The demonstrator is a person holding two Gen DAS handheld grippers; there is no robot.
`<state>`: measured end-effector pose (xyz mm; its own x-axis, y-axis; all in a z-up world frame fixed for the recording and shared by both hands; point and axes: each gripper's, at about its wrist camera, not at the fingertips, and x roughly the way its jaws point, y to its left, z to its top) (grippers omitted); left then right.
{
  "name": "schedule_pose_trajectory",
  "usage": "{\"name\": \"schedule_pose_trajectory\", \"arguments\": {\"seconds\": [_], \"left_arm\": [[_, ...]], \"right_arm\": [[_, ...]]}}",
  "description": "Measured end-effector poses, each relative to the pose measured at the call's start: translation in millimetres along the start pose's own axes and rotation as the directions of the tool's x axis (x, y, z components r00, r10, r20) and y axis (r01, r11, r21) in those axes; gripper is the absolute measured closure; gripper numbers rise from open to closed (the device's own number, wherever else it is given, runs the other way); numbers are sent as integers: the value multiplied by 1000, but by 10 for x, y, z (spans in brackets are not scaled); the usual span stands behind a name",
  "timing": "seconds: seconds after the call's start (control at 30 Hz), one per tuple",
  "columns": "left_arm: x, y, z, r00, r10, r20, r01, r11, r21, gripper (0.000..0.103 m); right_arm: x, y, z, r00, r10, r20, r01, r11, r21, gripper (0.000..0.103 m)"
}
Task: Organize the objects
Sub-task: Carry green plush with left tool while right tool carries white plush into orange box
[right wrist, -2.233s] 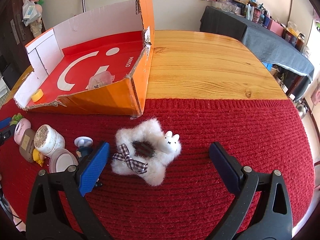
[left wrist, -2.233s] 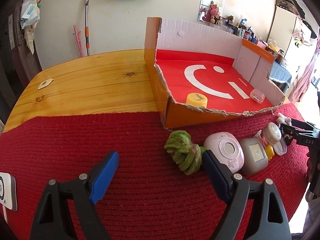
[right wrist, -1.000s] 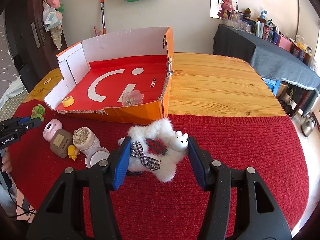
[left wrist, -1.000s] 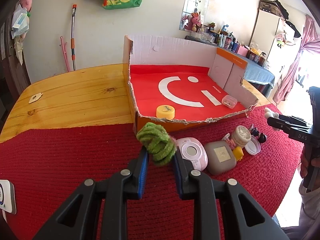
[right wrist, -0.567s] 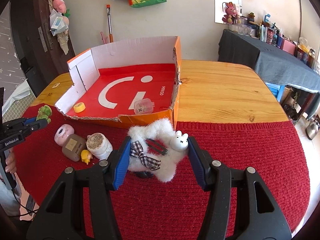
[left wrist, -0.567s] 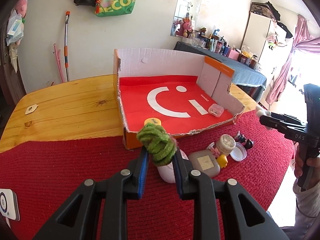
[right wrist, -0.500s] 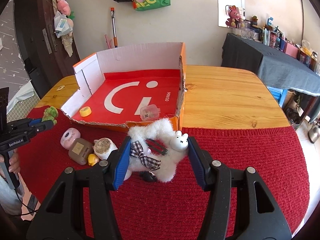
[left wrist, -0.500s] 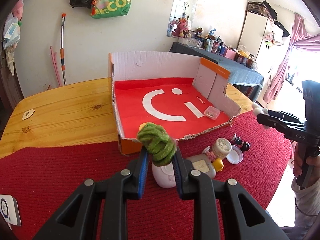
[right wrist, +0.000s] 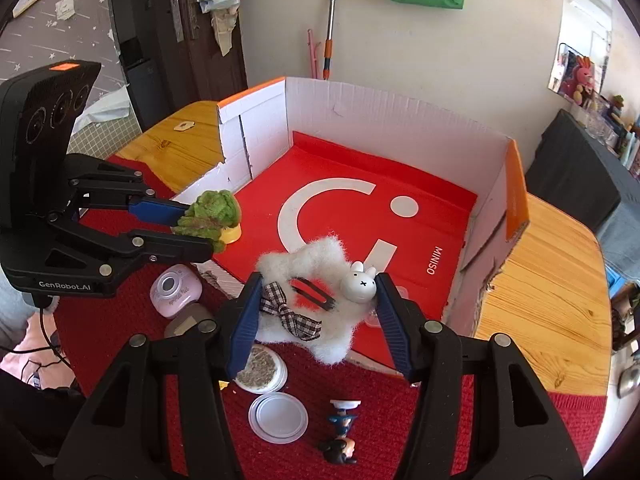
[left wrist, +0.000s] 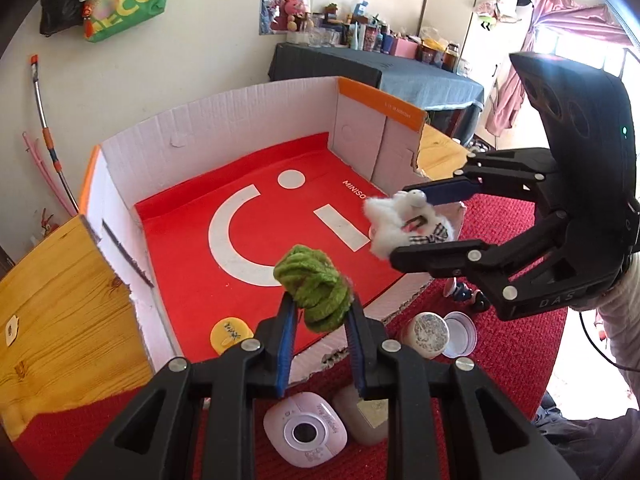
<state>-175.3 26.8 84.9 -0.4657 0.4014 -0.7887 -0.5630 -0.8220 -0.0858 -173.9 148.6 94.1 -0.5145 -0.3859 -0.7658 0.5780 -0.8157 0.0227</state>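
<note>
My left gripper [left wrist: 320, 312] is shut on a green fuzzy scrunchie [left wrist: 314, 286], held in the air over the torn front edge of the cardboard box [left wrist: 224, 136]. My right gripper [right wrist: 316, 300] is shut on a white fluffy star plush [right wrist: 320, 280] with a checked bow and a small rabbit head, also over the box's front edge. Each gripper shows in the other's view: the right gripper [left wrist: 424, 220] with its white plush [left wrist: 404, 226], the left gripper [right wrist: 188, 226] with its scrunchie [right wrist: 212, 214]. A yellow round lid [left wrist: 231, 333] lies on the box's red floor.
On the red knitted mat [right wrist: 400, 412] in front of the box lie a pink round device [left wrist: 305, 432], a grey case [left wrist: 366, 416], an open jar [right wrist: 260, 368], its white lid [right wrist: 278, 416] and a small figurine [right wrist: 340, 436]. Bare wooden table [right wrist: 552, 280] flanks the box.
Both grippers closed on their objects, lifted them off the mat and carried them forward to the box's front edge, rolling as they went; the two grippers now stand close together.
</note>
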Motion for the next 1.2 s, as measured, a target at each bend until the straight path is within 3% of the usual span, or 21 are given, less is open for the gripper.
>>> {"name": "schedule_pose_trajectory", "arguments": {"seconds": [0.2, 0.4, 0.7, 1.2], "left_arm": [[357, 72, 107, 994, 6, -113, -1, 999, 51, 78], [495, 106, 148, 984, 23, -178, -8, 996, 89, 78], [588, 63, 128, 972, 35, -232, -3, 991, 137, 78], [603, 46, 109, 965, 45, -258, -2, 986, 167, 77]], "right_arm": [[374, -114, 69, 992, 61, -106, -66, 997, -42, 49], [609, -133, 95, 978, 95, -185, -114, 989, -98, 49], [750, -73, 86, 961, 116, -252, -159, 975, -158, 49], [795, -25, 50, 950, 127, -284, -175, 973, -152, 49]]}}
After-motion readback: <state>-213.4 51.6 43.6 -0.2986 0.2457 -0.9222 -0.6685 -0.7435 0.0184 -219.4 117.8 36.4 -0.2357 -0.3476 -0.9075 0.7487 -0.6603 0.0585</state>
